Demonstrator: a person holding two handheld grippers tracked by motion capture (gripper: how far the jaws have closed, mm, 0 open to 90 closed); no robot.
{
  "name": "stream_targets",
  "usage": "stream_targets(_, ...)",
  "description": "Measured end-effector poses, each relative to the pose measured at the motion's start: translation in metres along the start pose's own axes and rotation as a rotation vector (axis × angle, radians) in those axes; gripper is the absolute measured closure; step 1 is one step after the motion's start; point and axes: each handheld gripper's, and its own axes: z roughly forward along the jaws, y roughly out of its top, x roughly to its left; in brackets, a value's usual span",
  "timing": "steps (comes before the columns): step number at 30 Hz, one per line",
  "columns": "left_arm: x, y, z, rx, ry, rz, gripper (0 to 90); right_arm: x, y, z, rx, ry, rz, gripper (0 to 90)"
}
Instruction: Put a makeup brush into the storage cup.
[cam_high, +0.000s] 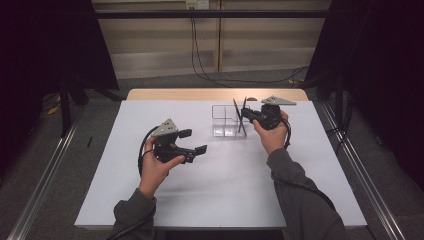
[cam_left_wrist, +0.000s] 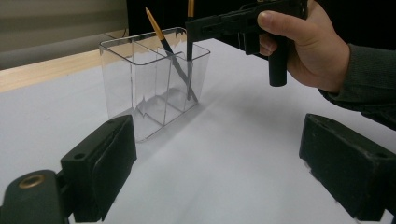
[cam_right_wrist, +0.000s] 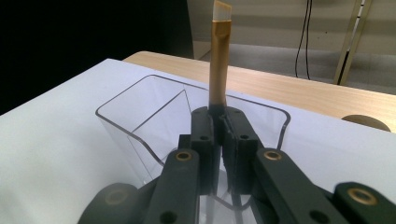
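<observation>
White covering lay over the table (cam_high: 220, 190), with bare wood showing at its far edge. At the left, the left gripper (cam_high: 196, 141) was held just above the surface in the person's left hand (cam_high: 156, 167); its jaws stood wide apart and nothing was between them. They pointed toward the clear plastic organizer (cam_high: 224, 120), which stood upright on the table, near the far edge and a little right of the middle, divided into compartments. One brush (cam_left_wrist: 164, 44) leaned tilted inside its rightmost compartment. At the right, the right gripper (cam_high: 245, 113) was above this same compartment, its jaws pressed together on a second brush (cam_right_wrist: 218, 56) with a golden handle. This brush stood nearly upright, its lower end down inside the organizer.
</observation>
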Motion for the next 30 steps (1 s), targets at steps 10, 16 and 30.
stream_targets(10,-0.0001,0.0002,0.0004,-0.003,-0.001,-0.002,10.8,-0.0011,-0.0035,0.0008,0.011,-0.004,0.003,83.9)
stream_targets(16,-0.0001,0.0000,0.0003,0.000,-0.001,-0.001,10.8,-0.0012,-0.0052,0.0016,0.023,0.002,-0.006,83.9)
stream_targets(30,-0.0002,-0.0004,0.0010,0.003,0.000,0.001,10.8,-0.0016,-0.0063,0.0012,0.035,0.003,-0.009,83.7)
